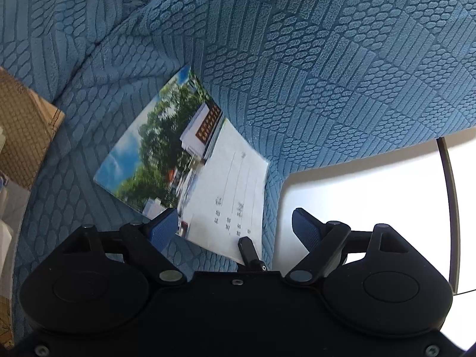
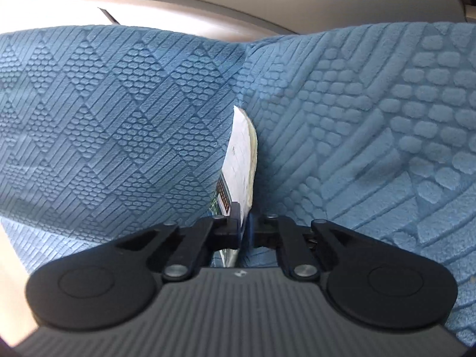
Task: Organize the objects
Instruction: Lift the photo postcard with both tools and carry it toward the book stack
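Tongs, right (image 2: 244, 223): black linkage arms, blue pads pressed together on the near edge of a booklet (image 2: 242, 160), which stands on edge between them and runs away from the camera; white back page faces right, a sliver of printed cover shows on the left side; far corner of the booklet sits in the crease between two blue cushions; whether it touches them cannot be told.
Tongs, left (image 1: 235, 229): black body, blue ribbed pads (image 1: 162, 229) spread wide apart, nothing pinched; left pad lies over the near edge of the booklet (image 1: 190, 160) as seen from this camera, contact not certain; right pad hangs off to the side, over the pale floor (image 1: 372, 190).
Booklet, left-wrist view: glossy cover with sky, green trees and a white building with a dark sign; white lower part carries ruled lines and a few printed characters; lies slanted on the blue upholstery, one corner pointing toward the seam.
Sofa cover (image 1: 297, 59): blue textured fabric, embossed in panels of stripes and oval studs; fills most of both views.
Woven mat or basket (image 1: 23, 125): tan, at the far left edge of the left-wrist view, resting against the blue fabric.
Dark rail (image 1: 450, 208): thin, curved, at the right edge, over the pale floor.
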`<state>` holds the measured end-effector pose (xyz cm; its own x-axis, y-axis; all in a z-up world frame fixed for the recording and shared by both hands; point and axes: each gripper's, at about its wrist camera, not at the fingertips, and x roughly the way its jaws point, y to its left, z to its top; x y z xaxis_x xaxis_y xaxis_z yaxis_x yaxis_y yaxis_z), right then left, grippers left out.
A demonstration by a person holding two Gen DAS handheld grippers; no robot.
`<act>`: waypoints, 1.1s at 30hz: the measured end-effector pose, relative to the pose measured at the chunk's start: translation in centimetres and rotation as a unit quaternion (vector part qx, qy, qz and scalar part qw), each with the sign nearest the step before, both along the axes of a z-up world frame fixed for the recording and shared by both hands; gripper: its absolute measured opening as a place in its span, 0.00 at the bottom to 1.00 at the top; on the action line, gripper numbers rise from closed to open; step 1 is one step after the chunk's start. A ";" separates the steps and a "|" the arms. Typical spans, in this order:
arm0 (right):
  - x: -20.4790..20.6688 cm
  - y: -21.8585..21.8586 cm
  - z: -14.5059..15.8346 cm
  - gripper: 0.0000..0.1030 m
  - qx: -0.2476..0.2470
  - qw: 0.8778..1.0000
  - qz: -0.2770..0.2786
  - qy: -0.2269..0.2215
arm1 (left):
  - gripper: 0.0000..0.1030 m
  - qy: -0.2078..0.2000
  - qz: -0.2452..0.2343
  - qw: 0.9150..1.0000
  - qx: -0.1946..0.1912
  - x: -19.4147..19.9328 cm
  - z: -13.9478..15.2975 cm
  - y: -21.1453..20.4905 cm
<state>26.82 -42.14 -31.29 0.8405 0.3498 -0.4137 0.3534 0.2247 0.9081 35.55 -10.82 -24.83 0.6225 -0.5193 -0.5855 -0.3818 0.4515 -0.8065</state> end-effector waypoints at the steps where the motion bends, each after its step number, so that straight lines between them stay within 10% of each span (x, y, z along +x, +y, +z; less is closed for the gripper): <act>1: 0.0 0.1 -0.1 0.05 0.001 1.000 0.004 0.003 | 0.80 0.004 0.001 1.000 -0.003 -0.2 -0.1 -0.1; 13: -0.3 0.2 0.1 0.06 0.012 1.000 0.021 -0.012 | 0.76 0.027 -0.005 0.999 -0.030 -1.5 -1.2 -2.7; 33: -0.8 0.8 0.5 0.11 0.029 0.999 0.028 -0.018 | 0.07 0.040 0.029 0.998 -0.033 -0.4 -3.2 -2.7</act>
<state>26.05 -41.38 -30.81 0.8333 0.4181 -0.3617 0.3090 0.1904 0.9318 35.15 -13.54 -28.04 0.6060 -0.5231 -0.5993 -0.4694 0.3732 -0.8003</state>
